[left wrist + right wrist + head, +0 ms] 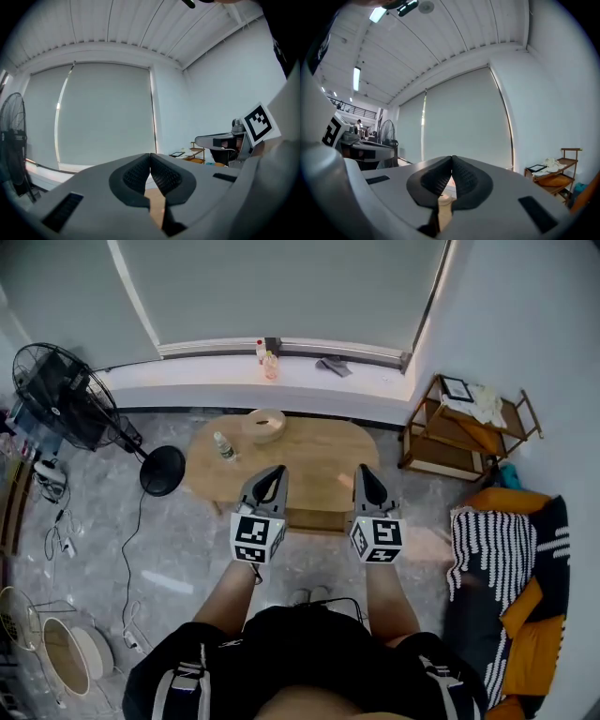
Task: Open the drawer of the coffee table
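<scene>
Below my hands, the wooden coffee table (pixel 314 457) holds a bowl (pixel 264 425) and a bottle (pixel 224 446), with a fan (pixel 56 395) beside it. My left tongs (pixel 274 472) and right tongs (pixel 364 471) are both closed, empty.

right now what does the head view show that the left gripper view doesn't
Only the head view: the oval light wooden coffee table's whole top, with a pale wooden bowl and small clear bottle on it. Only the left gripper view: the left gripper's ribbed dark fingers shut together, and the panelled white ceiling. Both: the black standing fan, the wooden side shelf, the grey roller blind.
</scene>
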The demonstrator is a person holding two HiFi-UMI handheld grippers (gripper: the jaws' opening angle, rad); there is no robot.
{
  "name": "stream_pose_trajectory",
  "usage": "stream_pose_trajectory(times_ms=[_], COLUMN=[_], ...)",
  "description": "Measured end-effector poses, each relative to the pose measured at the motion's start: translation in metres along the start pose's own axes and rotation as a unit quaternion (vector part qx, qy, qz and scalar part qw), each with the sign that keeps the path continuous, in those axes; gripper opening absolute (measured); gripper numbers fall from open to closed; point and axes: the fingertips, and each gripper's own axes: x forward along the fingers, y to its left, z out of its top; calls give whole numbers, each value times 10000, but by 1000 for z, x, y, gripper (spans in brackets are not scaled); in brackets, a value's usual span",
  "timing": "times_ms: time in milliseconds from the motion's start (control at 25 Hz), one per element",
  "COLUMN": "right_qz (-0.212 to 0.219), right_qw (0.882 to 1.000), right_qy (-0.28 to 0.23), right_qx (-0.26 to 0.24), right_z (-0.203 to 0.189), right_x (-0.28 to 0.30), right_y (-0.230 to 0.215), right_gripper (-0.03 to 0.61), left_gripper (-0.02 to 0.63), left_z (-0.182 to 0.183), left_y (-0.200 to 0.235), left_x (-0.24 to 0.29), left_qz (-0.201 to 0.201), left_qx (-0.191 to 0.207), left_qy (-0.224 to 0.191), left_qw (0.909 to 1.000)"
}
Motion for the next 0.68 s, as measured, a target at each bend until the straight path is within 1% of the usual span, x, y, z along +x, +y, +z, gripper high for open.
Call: stream_pose_trajectory(times_ms=[120, 200, 320, 400, 560, 680], right_qz=[47, 14, -93, -96, -76, -86], right_qw=[9999, 9996, 9987, 9985, 9985, 9985], right_qy=[-79, -250, -486, -510, -513, -492], right_qx=[-77, -128, -136, -155, -185, -201], right_z=[9, 18, 30, 33, 34, 34], right_x=[-6, -13, -16, -16, -20, -25], right_y=[6, 7, 6, 8, 9, 7], right_gripper=[12, 12, 12, 12, 12, 12], left_gripper=[21, 21, 21, 21, 21, 21], left_z=[9, 12, 17, 20, 24, 26], left_y=[-5, -8, -5, -1, -1, -4], left_x=[-8, -12, -15, -17, -20, -21], left_qz=[6, 1, -17, 10, 78, 120], left_qx=[10, -8, -167, -207, -75, -93], left_qy=[-122, -152, -177, -181, -175, -175], left_qw=[9999, 9999, 9997, 9996, 9998, 9997])
